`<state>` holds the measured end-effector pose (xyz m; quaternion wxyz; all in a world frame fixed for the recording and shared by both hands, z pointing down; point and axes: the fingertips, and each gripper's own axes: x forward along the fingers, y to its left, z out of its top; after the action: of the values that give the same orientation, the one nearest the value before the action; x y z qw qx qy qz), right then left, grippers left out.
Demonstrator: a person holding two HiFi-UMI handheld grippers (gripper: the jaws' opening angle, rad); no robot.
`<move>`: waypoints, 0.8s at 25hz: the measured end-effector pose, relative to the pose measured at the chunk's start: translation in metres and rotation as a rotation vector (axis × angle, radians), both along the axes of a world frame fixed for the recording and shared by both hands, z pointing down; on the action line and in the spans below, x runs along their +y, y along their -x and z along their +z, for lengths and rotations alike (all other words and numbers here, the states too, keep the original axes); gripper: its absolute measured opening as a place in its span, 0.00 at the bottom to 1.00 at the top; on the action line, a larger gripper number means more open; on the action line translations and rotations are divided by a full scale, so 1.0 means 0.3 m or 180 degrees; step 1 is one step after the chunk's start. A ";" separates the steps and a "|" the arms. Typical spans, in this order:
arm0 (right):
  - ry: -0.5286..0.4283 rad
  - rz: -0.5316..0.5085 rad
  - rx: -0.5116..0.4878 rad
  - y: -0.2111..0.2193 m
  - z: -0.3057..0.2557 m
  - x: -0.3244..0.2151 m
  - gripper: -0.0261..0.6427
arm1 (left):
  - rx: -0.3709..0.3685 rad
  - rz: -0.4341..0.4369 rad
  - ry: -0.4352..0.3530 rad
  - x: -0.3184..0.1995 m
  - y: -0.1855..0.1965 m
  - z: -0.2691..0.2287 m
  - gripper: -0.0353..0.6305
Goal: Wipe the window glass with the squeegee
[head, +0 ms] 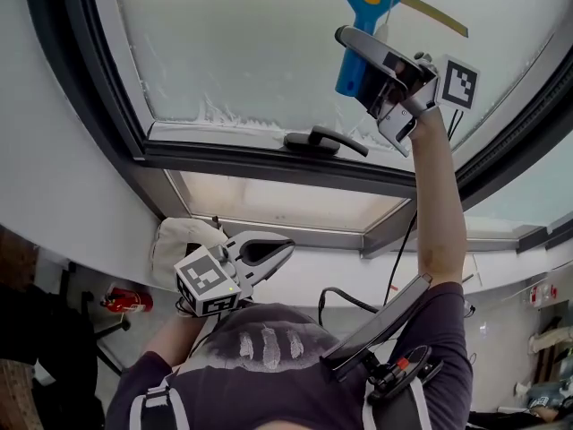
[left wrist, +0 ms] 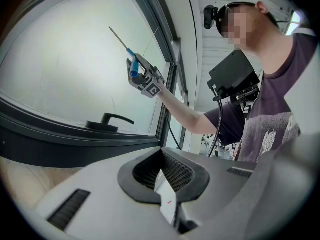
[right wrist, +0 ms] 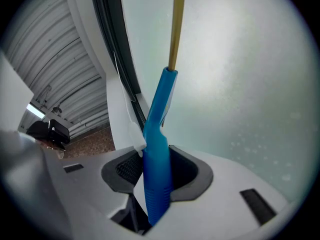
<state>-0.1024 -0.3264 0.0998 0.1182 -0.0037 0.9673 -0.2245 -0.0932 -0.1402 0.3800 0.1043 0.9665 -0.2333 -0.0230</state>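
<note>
1. Dragging down the window glass (head: 260,43), the blade (head: 421,7) could skip and streak (residue (head: 215,113) lines the pane's lower edge).
2. The squeegee (right wrist: 157,149), by the pane's right edge, has its blue handle clamped in the right gripper (right wrist: 156,171); uneven pressure might twist it.
3. The left gripper (left wrist: 162,176), closed and empty, idles below the window.

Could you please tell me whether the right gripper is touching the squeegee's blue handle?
Touching: in the right gripper view, the right gripper has both jaws closed against the blue handle.
</note>
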 end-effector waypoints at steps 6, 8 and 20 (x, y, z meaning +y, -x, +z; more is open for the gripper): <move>0.0049 -0.0033 0.0056 -0.005 0.061 0.004 0.24 | 0.0013 0.0063 -0.0020 0.013 -0.019 0.014 0.06; 0.0082 -0.0039 0.0064 -0.009 0.085 0.002 0.24 | 0.0022 0.0082 0.0002 0.017 -0.024 0.019 0.06; 0.0288 -0.0167 0.0100 -0.013 0.217 0.015 0.24 | 0.0006 0.0091 0.0052 0.023 -0.039 0.040 0.06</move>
<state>-0.0985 -0.3219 0.1649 0.0968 0.0128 0.9576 -0.2710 -0.0814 -0.1332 0.3919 0.1128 0.9689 -0.2194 -0.0205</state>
